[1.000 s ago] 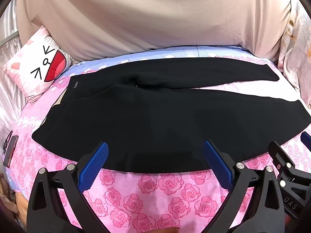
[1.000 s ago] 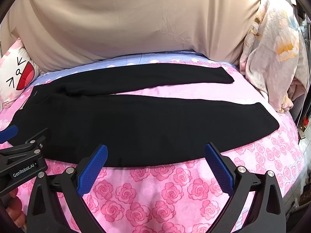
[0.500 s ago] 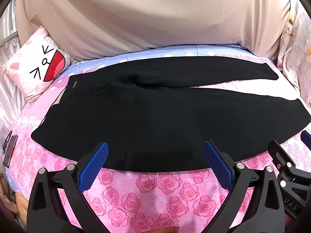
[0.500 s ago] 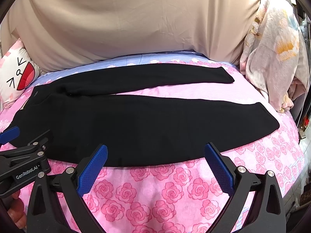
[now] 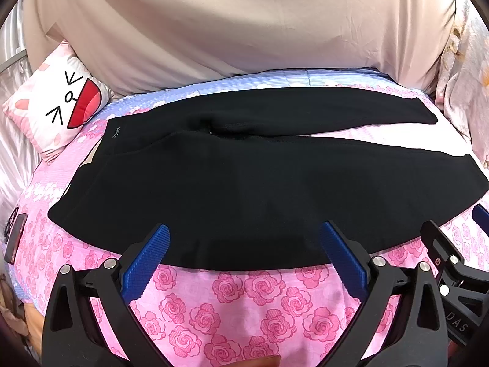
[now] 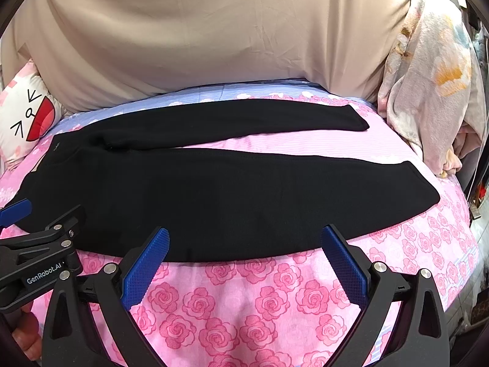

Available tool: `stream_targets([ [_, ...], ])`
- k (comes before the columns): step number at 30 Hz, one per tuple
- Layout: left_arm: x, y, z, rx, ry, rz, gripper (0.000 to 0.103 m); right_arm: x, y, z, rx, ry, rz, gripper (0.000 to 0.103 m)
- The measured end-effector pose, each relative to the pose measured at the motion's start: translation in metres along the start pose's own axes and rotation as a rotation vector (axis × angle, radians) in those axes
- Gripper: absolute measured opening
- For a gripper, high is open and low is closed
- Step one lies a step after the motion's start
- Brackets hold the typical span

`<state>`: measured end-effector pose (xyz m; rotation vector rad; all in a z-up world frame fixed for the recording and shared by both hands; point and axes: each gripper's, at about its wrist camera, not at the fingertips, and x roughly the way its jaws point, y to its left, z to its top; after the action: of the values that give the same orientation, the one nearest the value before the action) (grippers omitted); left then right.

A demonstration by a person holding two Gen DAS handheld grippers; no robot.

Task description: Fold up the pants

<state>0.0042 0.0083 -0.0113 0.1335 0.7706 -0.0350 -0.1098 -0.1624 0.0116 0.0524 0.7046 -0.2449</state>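
Black pants lie flat on the bed, waistband at the left, both legs spread apart and running to the right; they also show in the right wrist view. My left gripper is open and empty, hovering just short of the near edge of the near leg. My right gripper is open and empty, also at the near edge of that leg, further right. Each gripper shows at the edge of the other's view.
The bed has a pink rose-print sheet. A white cartoon-face pillow sits at the back left. A beige cloth hangs behind. A floral blanket is piled at the right. A dark phone-like object lies at the left edge.
Both grippers have edged slightly forward toward the pants; jaws stay open and the pants have not moved.
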Motion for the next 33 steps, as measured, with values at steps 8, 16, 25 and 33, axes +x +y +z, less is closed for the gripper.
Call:
stream_targets([
  [8,-0.0003,-0.0007,0.0004,0.002,0.0,0.001,0.097,0.0,0.001,0.0008,0.002,0.002,-0.001,0.098],
  [16,-0.0005,-0.0013,0.0011,0.003,-0.001,0.001,0.097,0.0002,0.001,0.0006,0.001,0.002,-0.001,0.098],
  [25,-0.0008,-0.0025,0.0017,0.007,-0.001,0.004,0.097,0.0002,0.003,0.0003,0.0,0.003,-0.001,0.098],
  [33,0.0,-0.0059,0.0023,0.012,0.003,0.01,0.098,0.0003,0.0028,-0.0011,0.003,0.006,0.001,0.098],
])
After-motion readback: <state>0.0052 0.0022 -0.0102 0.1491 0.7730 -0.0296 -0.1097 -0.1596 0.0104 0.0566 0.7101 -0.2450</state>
